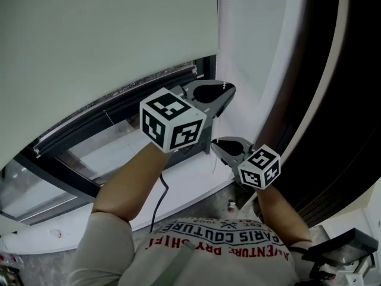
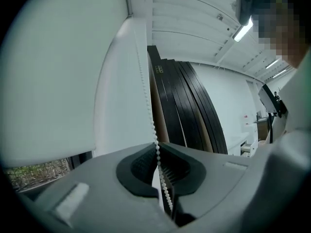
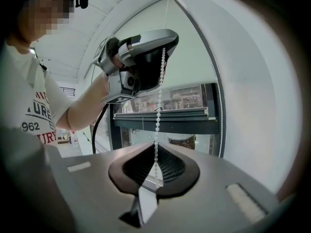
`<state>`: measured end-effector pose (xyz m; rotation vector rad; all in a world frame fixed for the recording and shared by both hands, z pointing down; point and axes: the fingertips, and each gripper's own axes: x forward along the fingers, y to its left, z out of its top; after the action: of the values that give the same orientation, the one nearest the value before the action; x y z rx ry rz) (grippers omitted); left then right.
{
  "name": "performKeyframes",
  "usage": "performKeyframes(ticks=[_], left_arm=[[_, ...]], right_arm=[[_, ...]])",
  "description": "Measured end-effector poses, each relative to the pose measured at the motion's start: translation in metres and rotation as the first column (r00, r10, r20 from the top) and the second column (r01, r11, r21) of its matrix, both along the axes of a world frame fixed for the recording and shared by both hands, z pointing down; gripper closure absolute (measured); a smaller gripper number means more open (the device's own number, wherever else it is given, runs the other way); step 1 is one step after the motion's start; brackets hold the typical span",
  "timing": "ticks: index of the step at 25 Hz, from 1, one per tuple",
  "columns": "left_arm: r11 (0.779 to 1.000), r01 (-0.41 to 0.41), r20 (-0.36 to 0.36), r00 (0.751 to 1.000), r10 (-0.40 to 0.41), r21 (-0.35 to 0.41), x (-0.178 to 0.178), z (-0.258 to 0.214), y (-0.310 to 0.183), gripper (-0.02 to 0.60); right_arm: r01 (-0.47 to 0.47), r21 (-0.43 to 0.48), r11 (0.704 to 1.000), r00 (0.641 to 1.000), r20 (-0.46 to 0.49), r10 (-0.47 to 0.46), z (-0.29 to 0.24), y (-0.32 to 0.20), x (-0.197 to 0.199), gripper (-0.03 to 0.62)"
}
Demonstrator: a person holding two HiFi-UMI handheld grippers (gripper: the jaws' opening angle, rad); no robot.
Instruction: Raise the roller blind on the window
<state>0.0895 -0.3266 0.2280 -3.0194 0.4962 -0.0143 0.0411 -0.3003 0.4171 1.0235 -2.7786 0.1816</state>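
Note:
The pale roller blind (image 1: 107, 34) covers the upper window, and its bottom bar (image 1: 119, 95) hangs above the dark frame. A white bead chain (image 2: 146, 96) drops beside the blind's right edge. My left gripper (image 1: 225, 94) is held high and shut on this chain, whose beads run between its pads (image 2: 158, 154). Lower down, my right gripper (image 1: 215, 145) is shut on the same chain (image 3: 159, 106). In the right gripper view the chain runs straight from the left gripper (image 3: 163, 47) down into the right jaws (image 3: 155, 166). The bottom bar (image 3: 160, 114) shows behind it.
Dark panels (image 1: 321, 100) lean against the wall to the right of the window. A white sill (image 1: 190, 186) lies below the glass. A black cable (image 1: 159, 201) hangs from the left gripper. A black device (image 1: 345, 249) sits at the bottom right.

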Motion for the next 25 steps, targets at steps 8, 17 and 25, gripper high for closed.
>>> performKeyframes(ticks=[8, 17, 25], left_arm=[[0.998, -0.051, 0.021, 0.998, 0.052, -0.045, 0.004, 0.013, 0.005, 0.58], [0.999, -0.047, 0.084, 0.995, 0.048, -0.016, 0.003, 0.022, 0.006, 0.568], [0.999, -0.039, 0.086, 0.996, 0.039, 0.002, -0.002, 0.017, 0.008, 0.551]], right_arm=[[-0.007, -0.004, 1.0, 1.0, -0.007, 0.007, 0.005, 0.001, 0.003, 0.574], [-0.006, -0.005, 1.0, 1.0, -0.02, 0.005, 0.005, 0.001, 0.002, 0.574], [0.001, -0.005, 1.0, 1.0, -0.022, -0.001, 0.005, 0.001, 0.0, 0.574]])
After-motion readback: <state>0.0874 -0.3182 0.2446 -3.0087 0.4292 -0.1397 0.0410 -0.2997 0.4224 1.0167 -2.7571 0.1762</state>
